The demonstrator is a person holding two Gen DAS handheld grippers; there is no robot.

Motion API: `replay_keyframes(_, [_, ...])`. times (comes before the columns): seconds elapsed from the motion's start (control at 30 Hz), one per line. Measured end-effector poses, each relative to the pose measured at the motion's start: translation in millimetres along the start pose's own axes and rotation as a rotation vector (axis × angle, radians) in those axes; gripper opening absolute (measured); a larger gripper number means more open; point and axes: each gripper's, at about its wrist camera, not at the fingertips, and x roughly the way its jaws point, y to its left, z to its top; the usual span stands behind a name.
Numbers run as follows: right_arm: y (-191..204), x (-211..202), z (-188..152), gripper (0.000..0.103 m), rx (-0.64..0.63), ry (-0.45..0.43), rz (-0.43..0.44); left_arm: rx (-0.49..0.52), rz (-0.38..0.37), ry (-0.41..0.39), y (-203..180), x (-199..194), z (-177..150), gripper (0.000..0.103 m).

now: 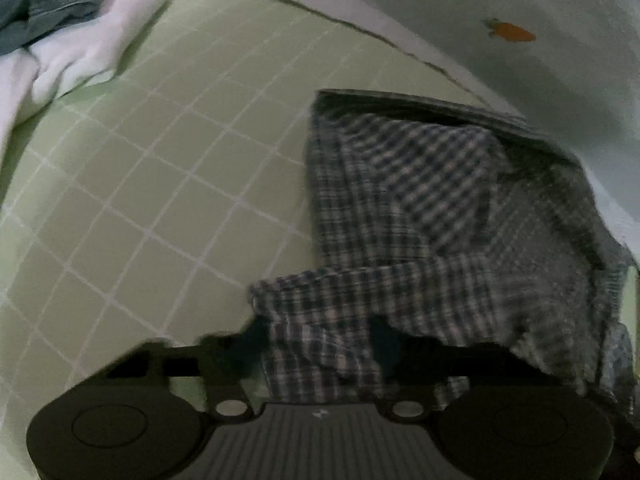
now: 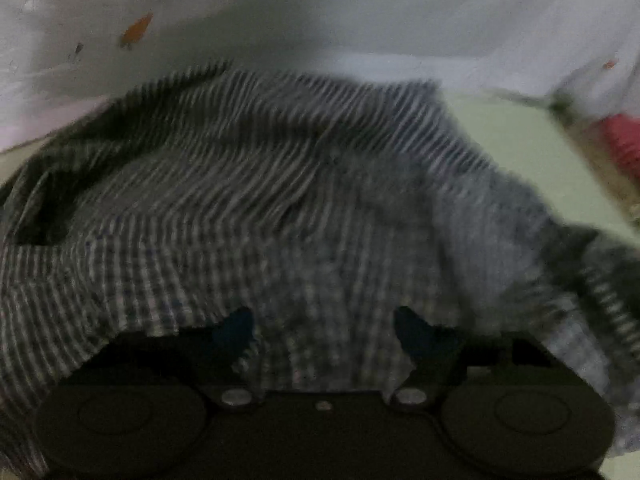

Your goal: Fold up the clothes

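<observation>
A dark blue and white checked garment lies bunched on a pale green gridded sheet. My left gripper is at the garment's near edge, and cloth fills the gap between its fingers and hangs over them. In the right wrist view the same checked garment fills most of the frame, blurred. My right gripper has cloth between its two dark blue fingertips, which stand a little apart with fabric draped over them.
A white blanket or pillow with a dark grey-blue garment on it lies at the far left. A white sheet with small carrot prints borders the bed at the back. Something red lies at the far right.
</observation>
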Motion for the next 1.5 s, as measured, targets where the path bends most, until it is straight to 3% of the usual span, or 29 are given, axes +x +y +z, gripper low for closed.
replay_keyframes(0.03, [1.1,-2.1,-1.4,0.028,0.001,-0.006,0.025,0.001,0.001,-0.005,-1.8,-1.7,-2.3,0.006])
replay_keyframes(0.07, [2.3,-4.6,-2.5,0.003,0.002,-0.014,0.05,0.002,0.001,-0.011,-3.5,-3.4,-4.6,0.005])
replay_keyframes(0.27, [-10.6,-50.6,-11.5,0.003,-0.021,-0.135,0.048,0.054,0.028,-0.112,-14.8,-37.4,-22.4,0.004])
replay_keyframes(0.53, [-59.4,-97.5,-53.1,0.003,0.048,-0.134,0.07,0.075,0.036,-0.204,-27.8,-100.8,-77.0,0.003])
replay_keyframes(0.8, [-101.3,-115.2,-85.4,0.003,0.062,-0.113,0.083,0.135,0.072,-0.111,-43.0,-110.1,-139.9,0.003])
replay_keyframes(1.0, [-128.1,-109.3,-98.2,0.003,0.058,-0.063,0.083,0.133,0.1,-0.063,-62.2,-99.2,-163.3,0.007])
replay_keyframes(1.03, [-131.6,-108.9,-98.0,0.004,0.056,-0.06,0.084,0.128,0.104,-0.063,-65.5,-98.0,-165.8,0.009])
replay_keyframes(1.1, [-138.5,-108.1,-97.3,0.009,0.051,-0.056,0.087,0.132,0.104,-0.072,-72.0,-98.4,-165.5,0.03])
replay_keyframes(1.2, [-142.6,-110.6,-92.9,0.018,0.043,-0.066,0.083,0.136,0.091,-0.099,-80.9,-102.6,-159.9,0.051])
replay_keyframes(1.37, [-142.4,-119.4,-85.0,0.033,0.038,-0.105,0.08,0.147,0.064,-0.165,-96.4,-113.6,-138.1,0.064])
replay_keyframes(1.5, [-144.7,-123.1,-72.1,0.038,0.054,-0.136,0.081,0.182,0.071,-0.201,-110.2,-113.1,-119.9,0.069])
